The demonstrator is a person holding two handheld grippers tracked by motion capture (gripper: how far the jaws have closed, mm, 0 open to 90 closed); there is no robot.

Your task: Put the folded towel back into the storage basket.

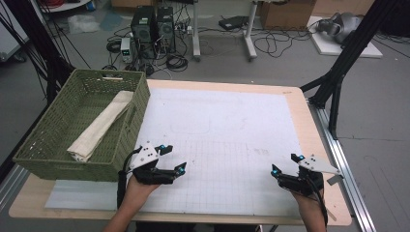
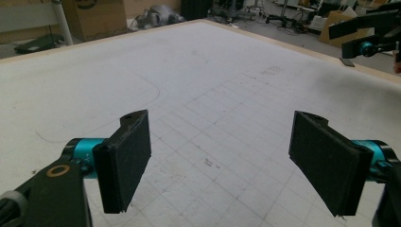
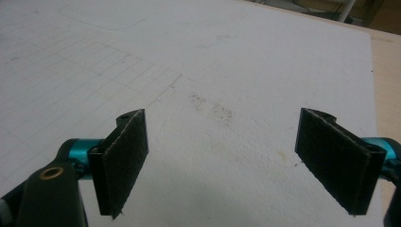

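Observation:
My left gripper rests low over the white gridded mat near its front left, just right of the green basket. Its jaws stand wide apart with nothing between them. My right gripper sits near the mat's front right, also open and empty. A rolled cream cloth lies diagonally inside the basket. In the left gripper view the other gripper appears far off at the upper right.
The wooden table edge runs along the right of the mat. Beyond the table, the floor holds computer towers, tangled cables and black stand legs. A faint brown stain marks the mat ahead of the right gripper.

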